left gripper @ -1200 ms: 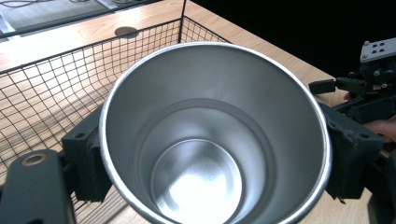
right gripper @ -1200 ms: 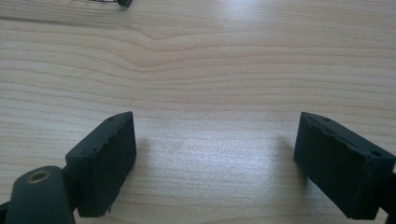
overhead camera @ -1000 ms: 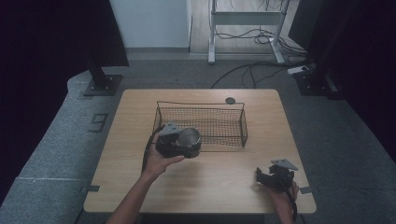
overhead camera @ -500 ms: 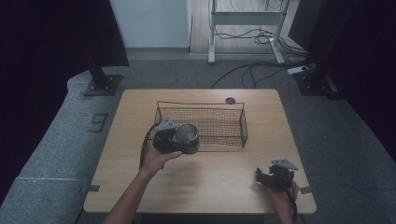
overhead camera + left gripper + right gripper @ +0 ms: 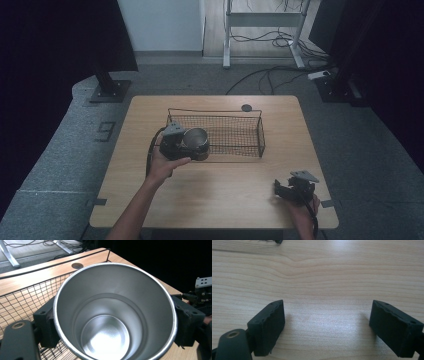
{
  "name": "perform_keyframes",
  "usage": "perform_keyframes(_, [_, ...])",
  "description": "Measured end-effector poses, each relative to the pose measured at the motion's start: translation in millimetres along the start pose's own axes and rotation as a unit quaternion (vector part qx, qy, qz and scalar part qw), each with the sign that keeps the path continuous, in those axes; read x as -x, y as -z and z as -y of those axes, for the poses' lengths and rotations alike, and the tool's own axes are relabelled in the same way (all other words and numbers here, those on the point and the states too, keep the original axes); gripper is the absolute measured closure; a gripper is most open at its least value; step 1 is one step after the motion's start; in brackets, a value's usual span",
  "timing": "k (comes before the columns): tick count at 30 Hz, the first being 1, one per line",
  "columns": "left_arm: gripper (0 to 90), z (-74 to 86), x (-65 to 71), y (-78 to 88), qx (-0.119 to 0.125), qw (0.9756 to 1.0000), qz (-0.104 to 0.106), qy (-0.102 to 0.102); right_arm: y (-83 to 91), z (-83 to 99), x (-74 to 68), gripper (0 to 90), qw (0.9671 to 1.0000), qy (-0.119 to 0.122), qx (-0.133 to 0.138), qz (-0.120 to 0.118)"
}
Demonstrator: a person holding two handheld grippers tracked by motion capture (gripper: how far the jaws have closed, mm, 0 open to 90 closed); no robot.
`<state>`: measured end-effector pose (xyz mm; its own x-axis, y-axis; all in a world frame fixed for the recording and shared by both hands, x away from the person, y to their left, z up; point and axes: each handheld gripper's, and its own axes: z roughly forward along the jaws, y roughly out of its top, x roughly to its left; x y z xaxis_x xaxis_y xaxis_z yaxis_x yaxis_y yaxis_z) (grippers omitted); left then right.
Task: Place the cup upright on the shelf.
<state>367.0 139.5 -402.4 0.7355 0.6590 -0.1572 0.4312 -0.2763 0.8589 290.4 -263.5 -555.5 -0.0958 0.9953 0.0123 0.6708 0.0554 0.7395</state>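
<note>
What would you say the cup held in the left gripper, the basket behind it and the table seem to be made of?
The cup looks like brushed stainless steel: silvery, with soft reflections and a bright rolled rim. The basket appears to be thin dark metal wire, a fine mesh on a thicker frame, probably coated. The table shows pale wood grain with a matt sheen; solid wood or laminate, I cannot tell.

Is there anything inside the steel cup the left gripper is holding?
No, the left gripper view looks straight down into the steel cup, and its bare shiny bottom shows with nothing in it.
</note>
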Motion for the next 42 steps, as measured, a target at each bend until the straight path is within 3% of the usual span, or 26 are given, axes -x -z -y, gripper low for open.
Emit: perform_keyframes(42, [14.8,-11.3,-20.9,-3.9,-0.006,0.9998,-0.016,0.005,0.1,0.0,0.2,12.8,1.0000,0.002,0.000,0.000])
